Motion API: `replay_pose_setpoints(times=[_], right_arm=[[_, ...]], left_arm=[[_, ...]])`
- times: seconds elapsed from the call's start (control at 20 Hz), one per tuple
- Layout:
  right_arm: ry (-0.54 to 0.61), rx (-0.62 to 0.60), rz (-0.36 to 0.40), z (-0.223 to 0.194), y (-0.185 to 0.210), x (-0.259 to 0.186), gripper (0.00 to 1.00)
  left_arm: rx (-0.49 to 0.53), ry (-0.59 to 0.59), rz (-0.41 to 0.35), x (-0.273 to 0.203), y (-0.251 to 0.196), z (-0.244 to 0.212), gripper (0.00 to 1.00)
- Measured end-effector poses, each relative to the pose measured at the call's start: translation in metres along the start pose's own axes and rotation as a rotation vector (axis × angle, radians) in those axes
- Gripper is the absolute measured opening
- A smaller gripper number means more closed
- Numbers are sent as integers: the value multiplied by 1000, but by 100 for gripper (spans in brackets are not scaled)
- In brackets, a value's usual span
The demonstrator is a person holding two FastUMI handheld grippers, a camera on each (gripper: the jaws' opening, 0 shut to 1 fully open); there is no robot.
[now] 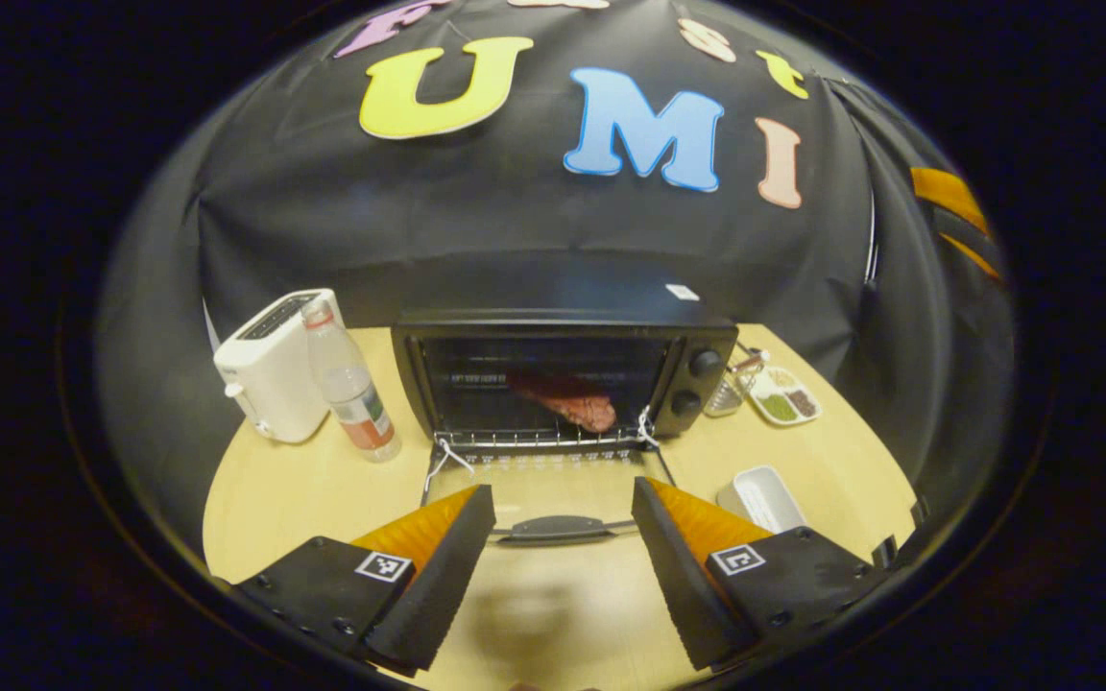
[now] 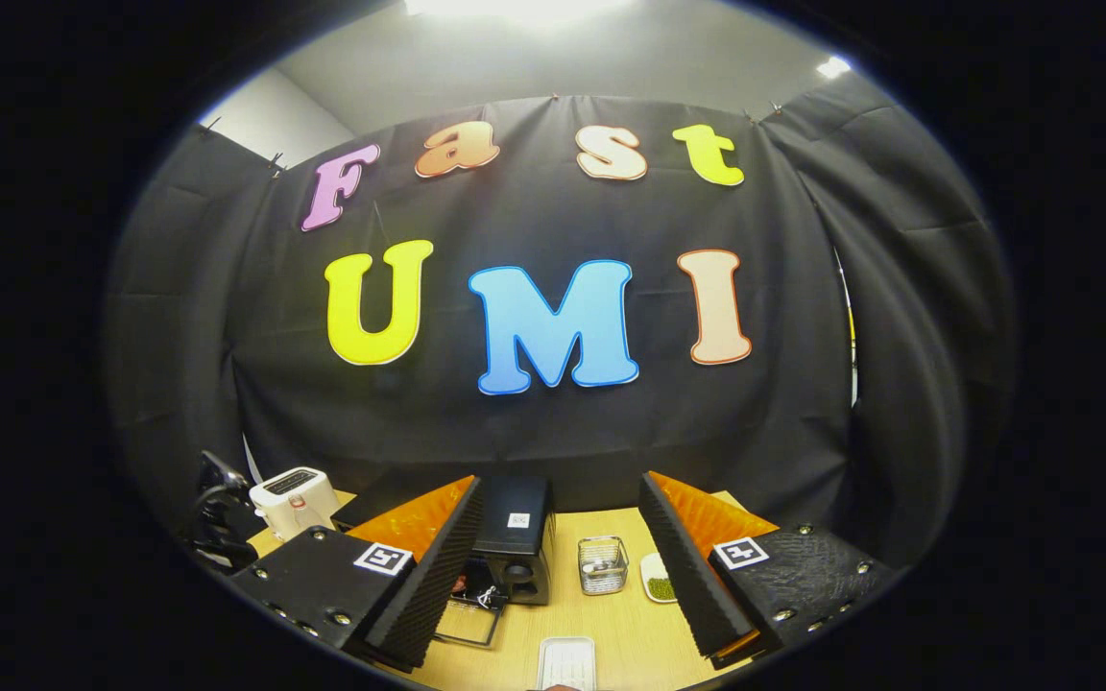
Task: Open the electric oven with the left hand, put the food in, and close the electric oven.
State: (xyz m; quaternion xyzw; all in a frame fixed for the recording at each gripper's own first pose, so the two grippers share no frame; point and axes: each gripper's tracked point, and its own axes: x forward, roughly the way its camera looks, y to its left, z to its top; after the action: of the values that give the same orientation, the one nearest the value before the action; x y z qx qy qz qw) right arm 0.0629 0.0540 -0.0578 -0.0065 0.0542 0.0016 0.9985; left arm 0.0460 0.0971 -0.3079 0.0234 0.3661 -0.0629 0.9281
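Observation:
The black electric oven (image 1: 697,369) stands at the back of the wooden table with its glass door (image 1: 553,480) folded down flat. A reddish piece of food (image 1: 572,403) lies on the rack inside. My left gripper (image 1: 563,499) is open just above the door, one finger on each side of the door handle (image 1: 553,528), touching nothing. My right gripper (image 2: 561,485) is open, empty and raised high, pointing at the booth wall. Below it I see the oven (image 2: 519,537) from the right side, with its lowered door (image 2: 467,619).
A white toaster (image 1: 270,379) and a clear bottle (image 1: 351,384) stand left of the oven. To its right are a wire basket (image 1: 726,393), a seasoning dish (image 1: 783,393) and a white tray (image 1: 759,499). The table's front edge is near me.

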Motion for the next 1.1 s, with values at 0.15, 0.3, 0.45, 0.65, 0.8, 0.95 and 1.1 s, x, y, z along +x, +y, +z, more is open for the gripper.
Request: replay_pose_setpoints(times=[0.15, 0.3, 0.45, 0.65, 0.8, 0.95, 1.1], right_arm=[[13, -3, -7, -6, -3, 1, 99], [22, -2, -21, -11, -8, 2, 99], [30, -3, -34, -14, -14, 0, 99], [53, 1, -43, -21, -16, 4, 99], [51, -9, -66, -22, -24, 1, 98], [73, -14, -78, -30, -29, -1, 99], [77, -11, -89, -30, -33, -1, 99]], left_arm=[[14, 77, -1, 12, 2, -27, 98], [23, 157, 21, 27, 8, -50, 95], [34, 247, 20, 43, 10, -72, 98], [19, 364, 19, 61, 9, -98, 98], [35, 430, 13, 70, 10, -112, 98], [30, 475, 16, 77, 11, -122, 100], [22, 488, 21, 85, 13, -124, 100]])
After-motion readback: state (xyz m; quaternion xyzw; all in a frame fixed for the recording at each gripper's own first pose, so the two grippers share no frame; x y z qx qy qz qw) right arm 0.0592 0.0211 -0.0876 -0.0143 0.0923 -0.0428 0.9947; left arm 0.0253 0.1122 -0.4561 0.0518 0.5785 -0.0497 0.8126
